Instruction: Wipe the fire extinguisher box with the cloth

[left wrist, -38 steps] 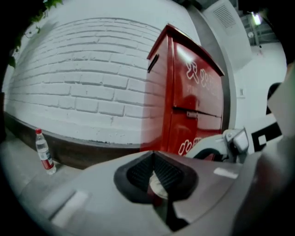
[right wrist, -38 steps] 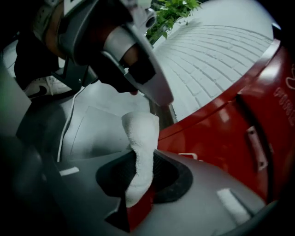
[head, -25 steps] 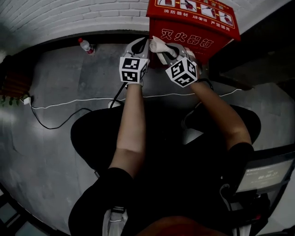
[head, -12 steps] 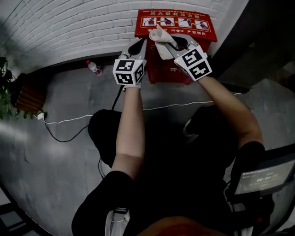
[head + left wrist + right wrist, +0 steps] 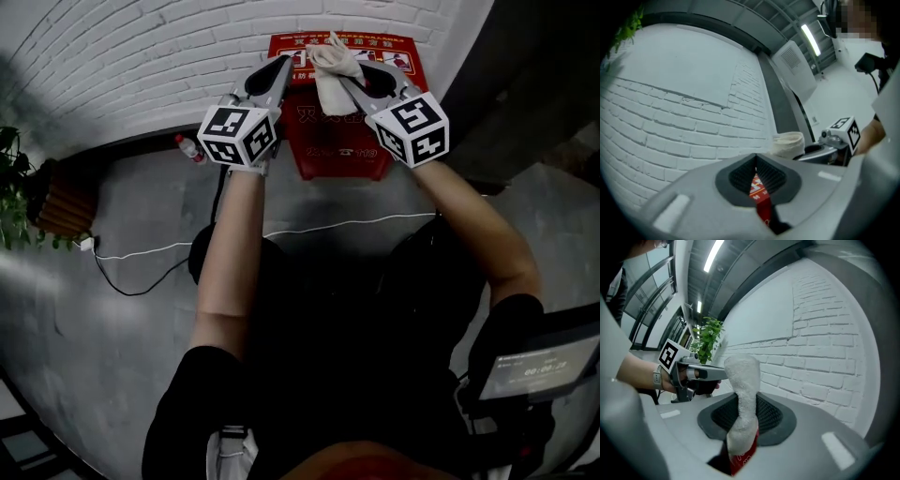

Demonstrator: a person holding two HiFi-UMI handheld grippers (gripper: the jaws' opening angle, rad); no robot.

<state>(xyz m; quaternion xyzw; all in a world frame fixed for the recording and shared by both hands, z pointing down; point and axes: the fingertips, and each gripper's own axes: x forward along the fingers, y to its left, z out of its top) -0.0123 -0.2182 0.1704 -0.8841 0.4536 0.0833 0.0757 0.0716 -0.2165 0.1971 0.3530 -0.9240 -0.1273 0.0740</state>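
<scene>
The red fire extinguisher box (image 5: 339, 142) stands on the floor against the white brick wall. A white cloth (image 5: 330, 73) hangs in front of the box's upper part, and my right gripper (image 5: 349, 77) is shut on it. In the right gripper view the cloth (image 5: 742, 394) sticks up from between the jaws, with a red sliver of the box (image 5: 743, 458) below. My left gripper (image 5: 282, 66) is held just left of the cloth, jaws together with nothing in them. In the left gripper view the box (image 5: 759, 190) shows red through the slit between the jaws, and the cloth (image 5: 788, 143) is to the right.
A plastic bottle (image 5: 188, 147) stands by the wall left of the box. A white cable (image 5: 309, 225) runs across the grey floor. A potted plant (image 5: 52, 199) is at the far left, a dark pillar (image 5: 525, 84) at the right, and a screen (image 5: 531, 362) at the lower right.
Both grippers rose with the cloth from the box's front up to its top edge. The head view tilted, so the box sits smaller and higher against the wall.
</scene>
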